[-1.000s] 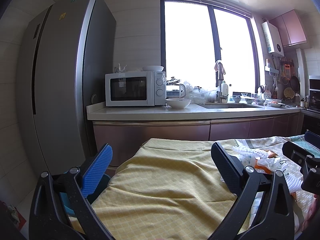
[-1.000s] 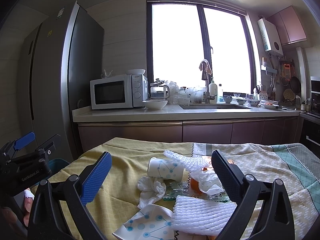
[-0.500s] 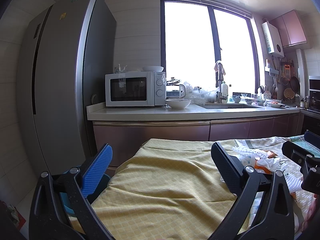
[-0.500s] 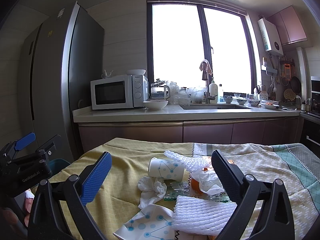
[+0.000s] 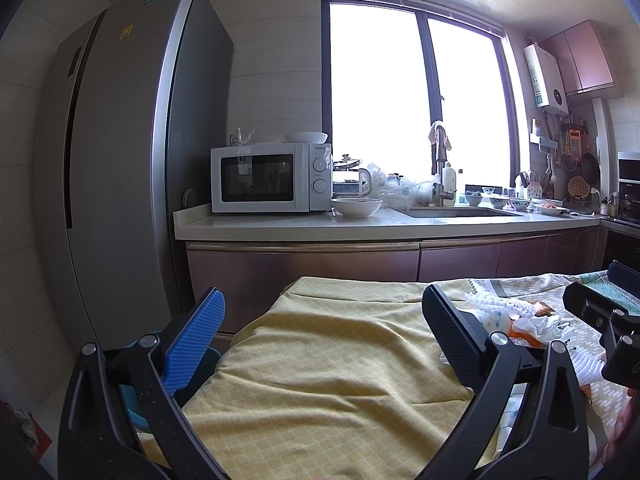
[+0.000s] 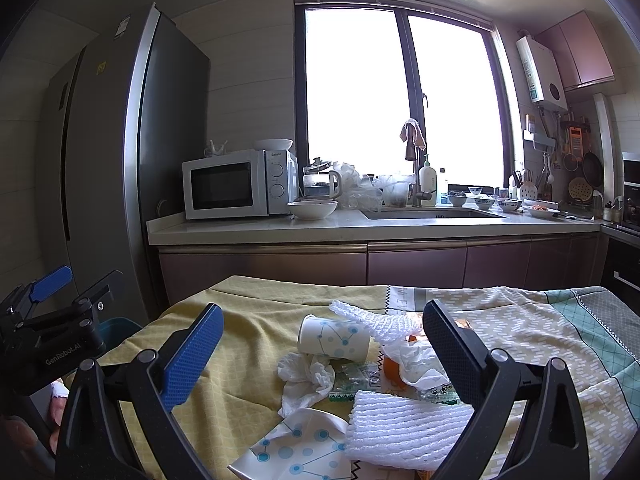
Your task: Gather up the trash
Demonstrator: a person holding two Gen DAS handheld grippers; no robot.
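Observation:
A pile of trash lies on the cloth-covered table (image 6: 248, 360): a tipped paper cup (image 6: 332, 337), a crumpled tissue (image 6: 306, 376), white foam netting (image 6: 404, 432), a flattened cup (image 6: 296, 450), orange peel (image 6: 392, 368) and wrappers. My right gripper (image 6: 320, 356) is open above the pile, holding nothing. My left gripper (image 5: 320, 340) is open and empty over the bare yellow cloth, left of the pile (image 5: 532, 326). The left gripper also shows at the left edge of the right wrist view (image 6: 52, 312).
A blue bin (image 5: 132, 400) stands on the floor at the table's left end. Behind the table runs a counter (image 6: 360, 228) with a microwave (image 6: 236, 184), a bowl (image 6: 312, 210) and a sink. A tall fridge (image 5: 128, 184) stands at left.

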